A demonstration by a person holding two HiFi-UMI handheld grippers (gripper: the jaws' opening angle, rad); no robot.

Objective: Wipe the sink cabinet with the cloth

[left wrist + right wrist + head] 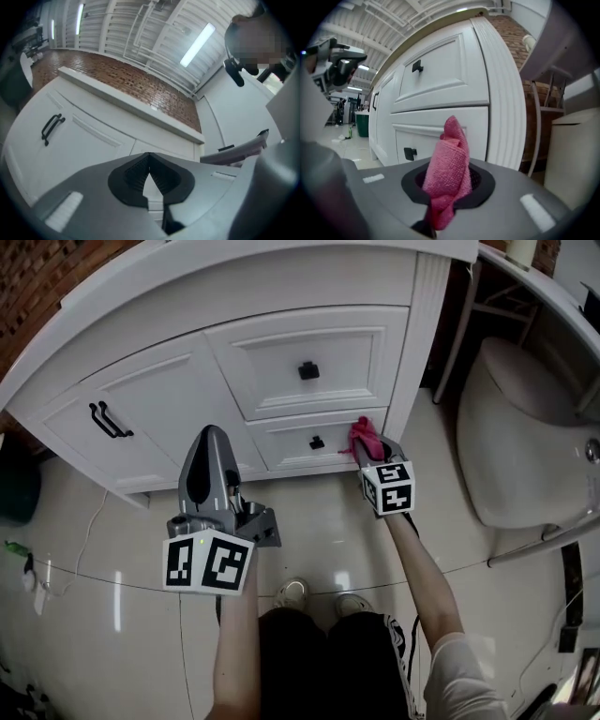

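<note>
The white sink cabinet (pixel 309 334) fills the top of the head view, with two drawers and a door with black handles (pixel 110 420). A pink cloth (pixel 364 437) sticks up from my right gripper (pixel 370 454), which is shut on it. The cloth sits just in front of the right end of the lower drawer (pixel 300 442). In the right gripper view the cloth (pixel 451 164) stands bunched between the jaws of the right gripper (pixel 450 183), close to the cabinet (pixel 440 79). My left gripper (pixel 210 437) hangs lower left, shut and holding nothing (pixel 149 157), pointing at the cabinet (pixel 93 140).
A white toilet (pixel 525 427) stands right of the cabinet, with a metal rail (pixel 544 540) below it. A dark green bin (pixel 19 488) sits at the left edge. A thin cable (pixel 84 540) lies on the glossy tiled floor. The person's shoes (pixel 292 593) are below.
</note>
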